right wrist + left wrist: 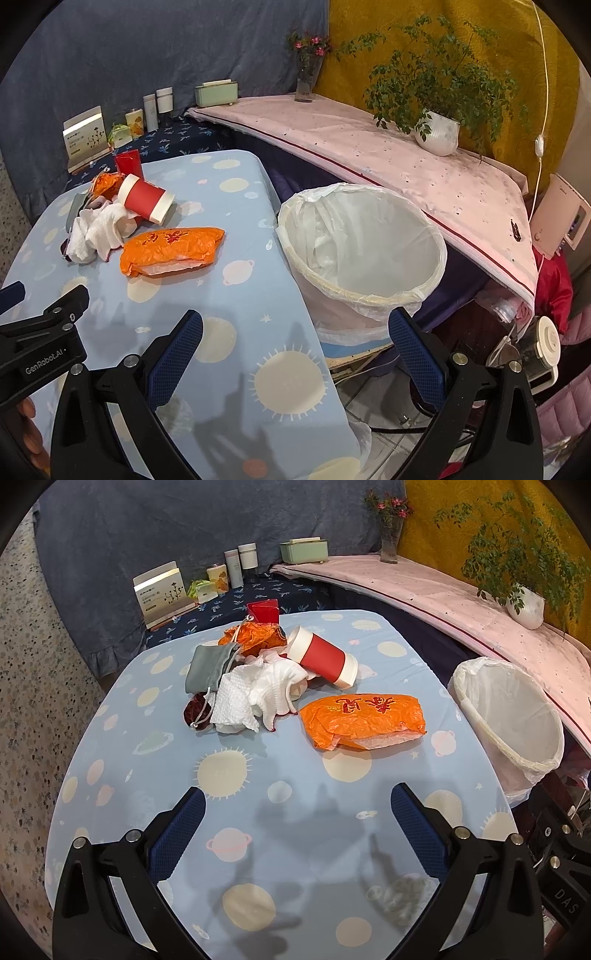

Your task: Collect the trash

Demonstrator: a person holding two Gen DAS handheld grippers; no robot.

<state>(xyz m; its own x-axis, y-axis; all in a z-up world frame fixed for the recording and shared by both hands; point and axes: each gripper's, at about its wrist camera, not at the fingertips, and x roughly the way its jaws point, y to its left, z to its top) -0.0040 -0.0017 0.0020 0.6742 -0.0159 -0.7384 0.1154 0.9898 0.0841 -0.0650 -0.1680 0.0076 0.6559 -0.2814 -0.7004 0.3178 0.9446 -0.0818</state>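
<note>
A pile of trash lies on the blue planet-print table (280,849): an orange plastic bag (364,716), a tipped red and white cup (323,657), crumpled white tissue (258,698), a grey pouch (208,666), a second orange wrapper (255,637) and a small red box (263,610). A white bin (508,716) lined with a clear bag stands at the table's right edge. My left gripper (297,805) is open and empty, near the table's front. My right gripper (295,328) is open and empty, in front of the bin (364,254). The orange bag (171,249) and cup (146,199) lie to its left.
A pink-covered shelf (406,162) runs behind the bin with a potted plant (436,129) and a flower vase (306,79). Boxes, tins and bottles (229,568) stand at the back on dark cloth. Appliances and cables (539,350) lie on the floor at right.
</note>
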